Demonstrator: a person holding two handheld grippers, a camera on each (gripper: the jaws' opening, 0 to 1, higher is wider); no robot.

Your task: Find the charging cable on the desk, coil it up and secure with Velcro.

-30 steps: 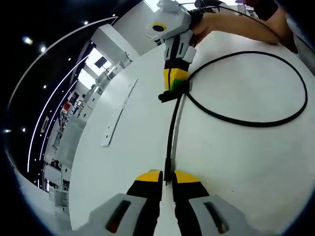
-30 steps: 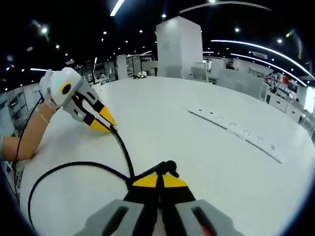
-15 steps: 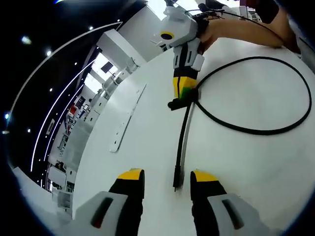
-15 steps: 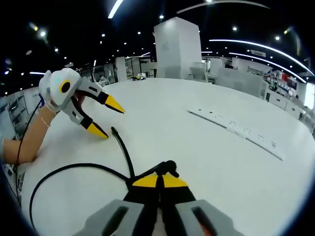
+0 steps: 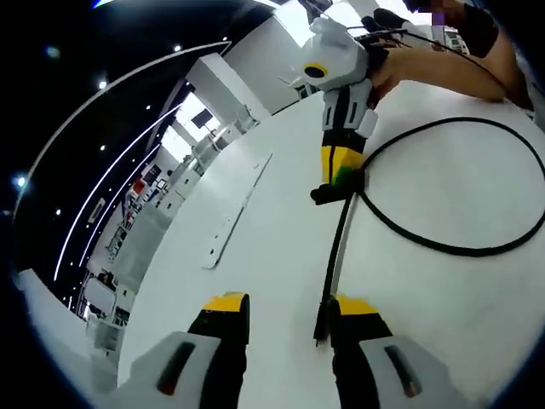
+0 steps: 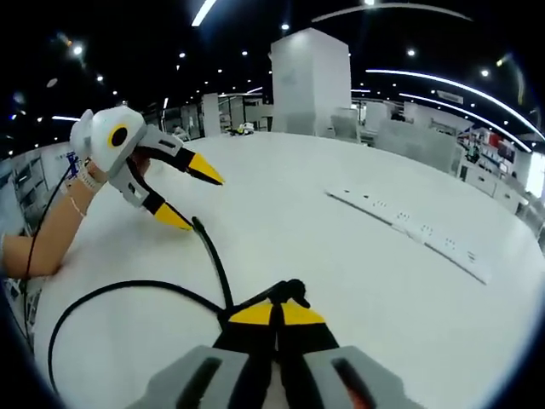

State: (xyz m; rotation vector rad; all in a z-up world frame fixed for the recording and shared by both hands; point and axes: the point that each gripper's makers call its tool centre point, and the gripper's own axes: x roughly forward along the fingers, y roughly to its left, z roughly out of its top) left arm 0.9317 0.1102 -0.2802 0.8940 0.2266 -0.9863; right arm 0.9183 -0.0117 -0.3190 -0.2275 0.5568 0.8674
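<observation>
Across the white counter (image 5: 281, 256) your black charging cable (image 5: 443, 247) lies in one wide open loop, sweeping through the right half of the left gripper view and closing at a crossing near the upper middle. Your right tool (image 6: 274, 313) is at that crossing, its yellow tips pressed together on the cable; in its own view it sits at the bottom centre, with a short dark stub, perhaps the Velcro strap (image 6: 292, 292), poking up just past the tips. I can't say for sure that it is the strap.

Your left tool (image 5: 279, 308) has its tips spread apart at the bottom of its view. The cable's free end (image 5: 322, 328) lies on the counter just inside the right-hand tip, close to it but not held. In the right gripper view you see this same tool at the upper left, gaping wide, with the cable end lying just beside its lower tip.

A long white power strip (image 6: 409, 228) lies well apart from the loop, on the right side of the right gripper view.

You're in the coiling step, with one turn formed and pinned and the tail loose. Judging from this, your next move calls for closing the left tool on the free end and carrying it round to lay a second turn over the first. Keep the right tool firm, or the loop may spring open.
</observation>
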